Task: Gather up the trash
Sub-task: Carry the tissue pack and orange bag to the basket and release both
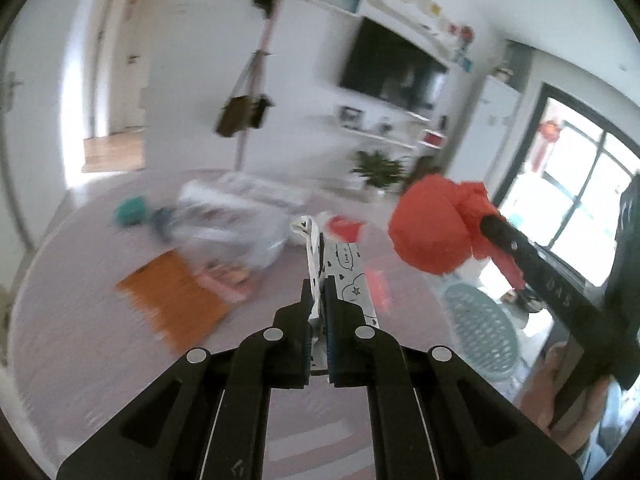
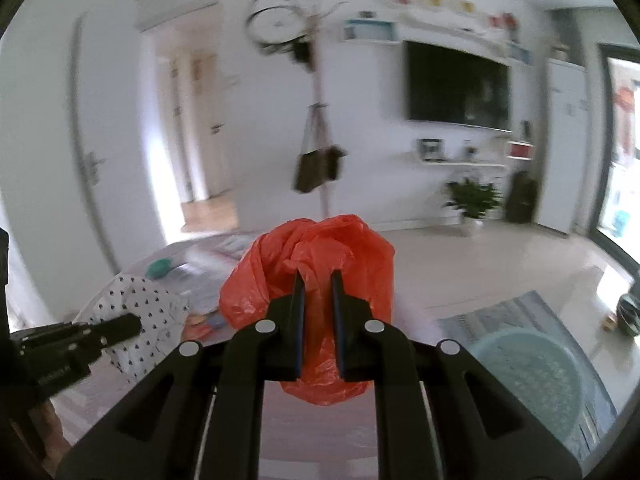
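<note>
My left gripper [image 1: 318, 280] is shut on a white wrapper [image 1: 348, 276] printed with black hearts and stars, and holds it up above the pink table [image 1: 80, 340]. The right wrist view shows the same wrapper [image 2: 148, 304] at lower left, with the left gripper [image 2: 132, 326] on it. My right gripper [image 2: 316, 276] is shut on a crumpled red plastic bag [image 2: 320, 252] that bulges around both fingers. In the left wrist view this red bag [image 1: 432, 224] hangs in the air to the right, at the tip of the right gripper [image 1: 494, 226].
On the table lie an orange mat [image 1: 172, 300], a clear plastic bag [image 1: 224, 216], a teal object [image 1: 130, 210] and a small red scrap [image 1: 344, 228]. A pale blue mesh basket [image 2: 528, 380] stands on the floor to the right. A hand [image 1: 560, 380] grips the right tool.
</note>
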Demonstrator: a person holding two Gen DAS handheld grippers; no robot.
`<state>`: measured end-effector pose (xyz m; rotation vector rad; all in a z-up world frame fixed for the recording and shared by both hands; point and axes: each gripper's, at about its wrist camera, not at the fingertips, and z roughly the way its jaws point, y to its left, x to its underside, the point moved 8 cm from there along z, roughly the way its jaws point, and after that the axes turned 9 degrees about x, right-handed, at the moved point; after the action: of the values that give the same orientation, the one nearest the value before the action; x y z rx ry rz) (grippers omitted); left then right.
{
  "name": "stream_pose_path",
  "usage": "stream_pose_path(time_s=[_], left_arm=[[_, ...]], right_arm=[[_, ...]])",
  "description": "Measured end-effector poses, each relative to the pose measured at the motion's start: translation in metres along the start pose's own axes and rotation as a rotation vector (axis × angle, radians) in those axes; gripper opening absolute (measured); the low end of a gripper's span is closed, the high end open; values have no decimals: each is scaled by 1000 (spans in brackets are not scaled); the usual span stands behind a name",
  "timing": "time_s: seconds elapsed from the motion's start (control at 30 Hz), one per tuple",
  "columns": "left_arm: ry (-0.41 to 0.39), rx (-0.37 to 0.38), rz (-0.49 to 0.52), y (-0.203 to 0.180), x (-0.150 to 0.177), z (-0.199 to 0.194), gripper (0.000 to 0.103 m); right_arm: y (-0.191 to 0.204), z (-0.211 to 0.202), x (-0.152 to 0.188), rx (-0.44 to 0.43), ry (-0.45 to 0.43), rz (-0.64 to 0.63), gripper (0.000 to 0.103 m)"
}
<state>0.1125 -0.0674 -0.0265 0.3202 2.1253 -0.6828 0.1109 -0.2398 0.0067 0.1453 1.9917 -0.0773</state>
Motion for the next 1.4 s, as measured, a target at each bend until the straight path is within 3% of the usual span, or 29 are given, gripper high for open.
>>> stream_pose_path(time_s=[0.2,0.4,0.6,0.7,0.83,0.9,0.97,1.0,1.03,1.07,1.2,1.4], left_arm=[[35,142,60,-65,-27,65,4],[108,226,128,-128,-27,136,4],[265,304,134,-173,13,221,4],[362,334,110,-184,42,259,4],[431,330,132,-191,69,288,5],[428,326,152,-194,75,290,14],[416,324,160,-197,76,286,50],[399,318,165,-198,75,283,55],[377,314,175,-197,72,278,60],[368,314,180,-197,70,276,61],[329,323,172,-196,57,259,67],[248,324,180,-189,36,221,68]], right_arm=[[-88,-5,4,176,-10,86,10],[-169,8,34,305,59,192,10],[-225,42,83,442,193,272,10],[-248,61,115,477,283,326,10],[-267,71,142,498,344,371,10],[-271,72,148,498,357,385,12],[-276,74,151,481,366,410,23],[-278,73,151,482,365,422,28],[-280,71,151,485,362,430,44],[-282,69,149,487,354,434,58],[-280,58,136,496,310,427,59],[-254,41,109,469,250,383,59]])
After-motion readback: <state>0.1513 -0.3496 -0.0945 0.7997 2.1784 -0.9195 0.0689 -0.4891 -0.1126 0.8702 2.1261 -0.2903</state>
